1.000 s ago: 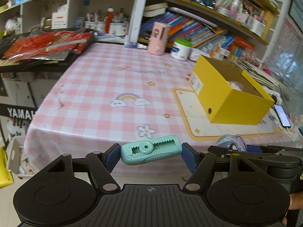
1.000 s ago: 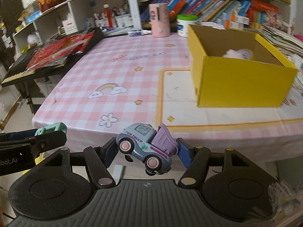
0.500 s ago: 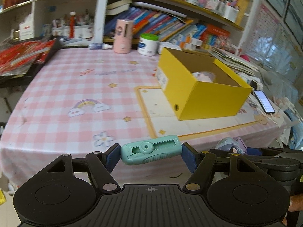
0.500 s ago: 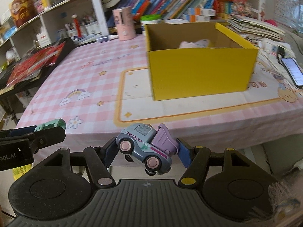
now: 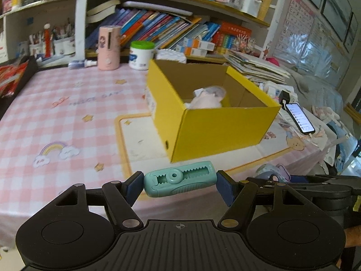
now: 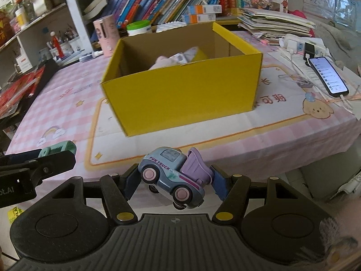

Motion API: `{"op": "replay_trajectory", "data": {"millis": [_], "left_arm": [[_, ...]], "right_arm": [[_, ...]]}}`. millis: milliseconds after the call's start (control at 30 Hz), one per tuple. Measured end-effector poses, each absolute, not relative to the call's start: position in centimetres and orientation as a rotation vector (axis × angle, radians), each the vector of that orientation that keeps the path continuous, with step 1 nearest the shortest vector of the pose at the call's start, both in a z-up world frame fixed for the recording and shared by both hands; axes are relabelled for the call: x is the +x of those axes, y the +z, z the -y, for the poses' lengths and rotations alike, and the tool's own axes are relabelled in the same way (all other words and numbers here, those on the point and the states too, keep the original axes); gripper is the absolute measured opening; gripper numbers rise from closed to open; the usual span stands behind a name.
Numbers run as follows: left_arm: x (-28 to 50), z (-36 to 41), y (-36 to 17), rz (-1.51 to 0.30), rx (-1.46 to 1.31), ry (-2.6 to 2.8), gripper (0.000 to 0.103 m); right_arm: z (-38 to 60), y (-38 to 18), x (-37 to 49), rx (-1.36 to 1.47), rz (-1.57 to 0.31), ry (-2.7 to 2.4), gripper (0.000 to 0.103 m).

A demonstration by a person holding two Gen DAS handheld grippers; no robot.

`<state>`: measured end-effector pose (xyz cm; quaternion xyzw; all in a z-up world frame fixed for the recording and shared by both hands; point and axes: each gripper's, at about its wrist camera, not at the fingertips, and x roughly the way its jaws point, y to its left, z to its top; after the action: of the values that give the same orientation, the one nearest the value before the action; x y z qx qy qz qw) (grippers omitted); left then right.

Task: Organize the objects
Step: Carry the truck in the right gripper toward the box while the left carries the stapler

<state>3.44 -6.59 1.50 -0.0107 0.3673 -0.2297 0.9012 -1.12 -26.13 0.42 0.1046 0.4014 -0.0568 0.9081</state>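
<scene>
Your left gripper (image 5: 180, 181) clamps a mint-green correction tape dispenser (image 5: 179, 179) end to end; your right gripper (image 6: 173, 180) pinches a blue-and-purple toy truck (image 6: 172, 178), tilted, between its pads. Both hang at the near edge of the pink checked tablecloth (image 5: 67, 117). Beyond them stands the open yellow box (image 6: 180, 92), a pale soft item (image 5: 206, 99) inside; a phone (image 6: 328, 75) lies to its right.

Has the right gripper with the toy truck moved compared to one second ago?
Yes. The right gripper, shut on the toy truck, moved rightward along the table edge: the yellow box now sits straight ahead, not off to the right.
</scene>
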Motion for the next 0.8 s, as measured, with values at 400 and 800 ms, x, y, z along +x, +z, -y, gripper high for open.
{"op": "replay_trajectory", "data": {"millis": [400,800], "left_arm": [[7.2,12.9,5.3,-0.53,0.066,-0.464,0.07],[12.6,18.5,3.5,-0.57,0.129,-0.394,0.07]], "right_arm": [[32.1,5.0,3.9,0.147,-0.628,-0.111,0.063],[35.8,6.8,12.6,0.064,-0.57,0.01,0.063]]}}
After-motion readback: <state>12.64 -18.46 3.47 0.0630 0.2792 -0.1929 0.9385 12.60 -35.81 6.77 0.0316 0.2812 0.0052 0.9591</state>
